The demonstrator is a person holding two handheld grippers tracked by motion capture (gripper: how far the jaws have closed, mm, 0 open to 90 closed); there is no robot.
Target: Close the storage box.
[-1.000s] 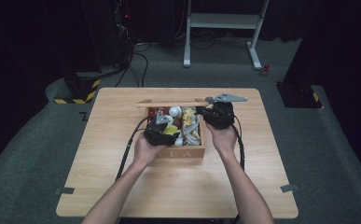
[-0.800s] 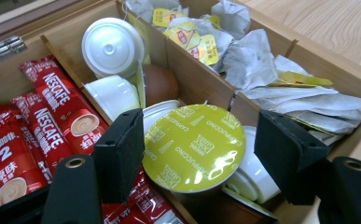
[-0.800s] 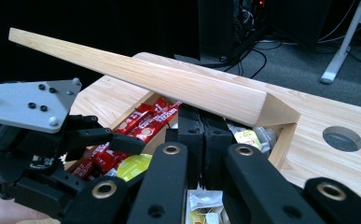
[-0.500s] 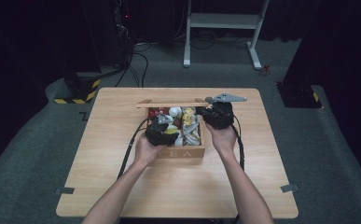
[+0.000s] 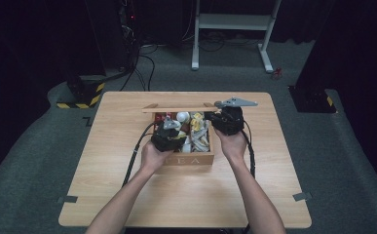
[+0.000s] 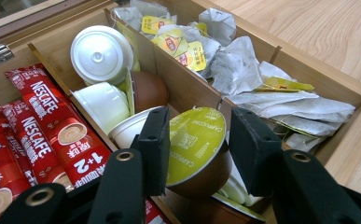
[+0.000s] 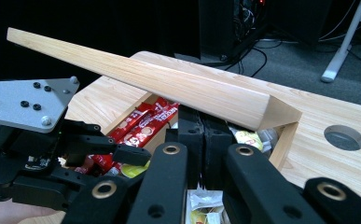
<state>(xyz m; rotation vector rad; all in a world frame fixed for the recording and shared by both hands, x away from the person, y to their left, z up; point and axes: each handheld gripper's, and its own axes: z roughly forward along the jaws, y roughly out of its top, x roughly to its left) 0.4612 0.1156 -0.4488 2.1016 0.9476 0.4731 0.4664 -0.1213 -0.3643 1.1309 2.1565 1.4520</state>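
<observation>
One wooden box (image 5: 186, 159), four red sachets (image 6: 38, 126), two grippers (image 5: 169, 138)

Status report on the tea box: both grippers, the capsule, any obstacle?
Left gripper just closed on green-lidded brown coffee capsule. Right gripper shut, empty, at open wooden lid. White cups crowd close.

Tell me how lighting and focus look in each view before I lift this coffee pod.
High view: the table is evenly lit, the room behind nearly black, the tea box small and soft. Left gripper view: bright and sharp, a mild sheen on the coffee pod held in the left gripper. Right gripper view: the lid is crisp, the right gripper dark, its near parts slightly blurred.
</observation>
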